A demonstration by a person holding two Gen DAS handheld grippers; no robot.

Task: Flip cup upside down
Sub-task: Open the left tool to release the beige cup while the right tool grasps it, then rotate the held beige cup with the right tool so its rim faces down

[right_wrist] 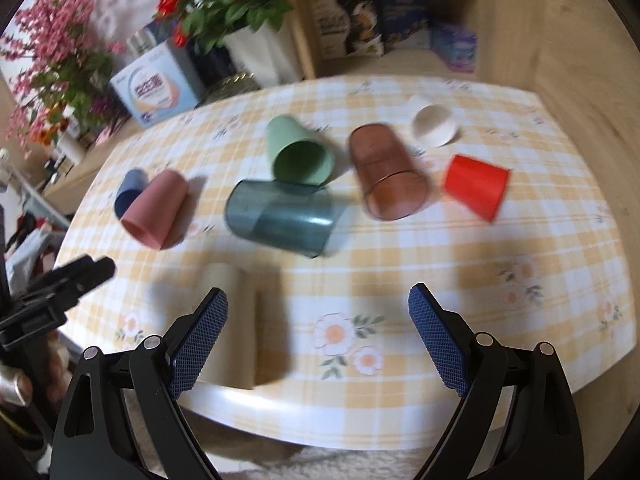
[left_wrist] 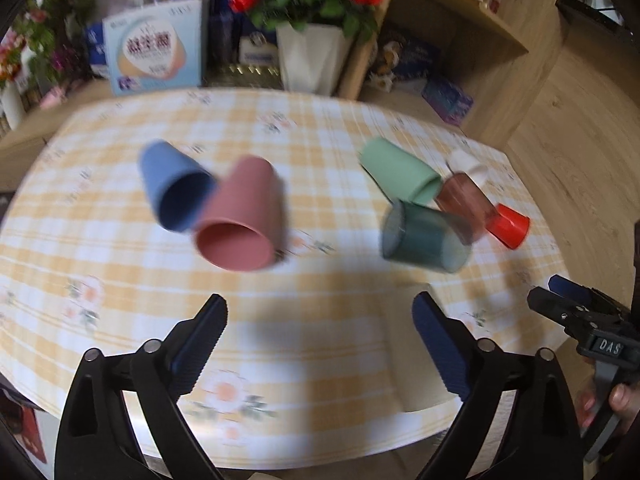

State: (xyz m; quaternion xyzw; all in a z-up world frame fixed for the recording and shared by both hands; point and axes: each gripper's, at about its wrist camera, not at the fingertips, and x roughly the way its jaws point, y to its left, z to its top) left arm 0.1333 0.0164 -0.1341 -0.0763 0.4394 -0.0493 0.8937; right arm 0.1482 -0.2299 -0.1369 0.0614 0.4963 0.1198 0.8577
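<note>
Seven cups, among them a pink cup (left_wrist: 240,216) and a teal cup (right_wrist: 280,220), lie tipped on the table (right_wrist: 400,280); left tool (left_wrist: 320,344) and right tool (right_wrist: 318,340) hover open, empty.

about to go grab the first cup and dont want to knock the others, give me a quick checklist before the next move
1. Left gripper open and empty: ok.
2. Right gripper open and empty: ok.
3. Cups need flipping: ok, the pink cup, blue cup, green cup, dark teal cup, brown cup, red cup and white cup all lie on their sides.
4. Room around a target: not ok for most; pink touches blue, and teal, green and brown crowd together. Red looks freest.
5. Beige cup close in front of the grippers, at the table edge: its state, cannot tell.
6. Image sharpness: not ok, both views are blurred.
</note>
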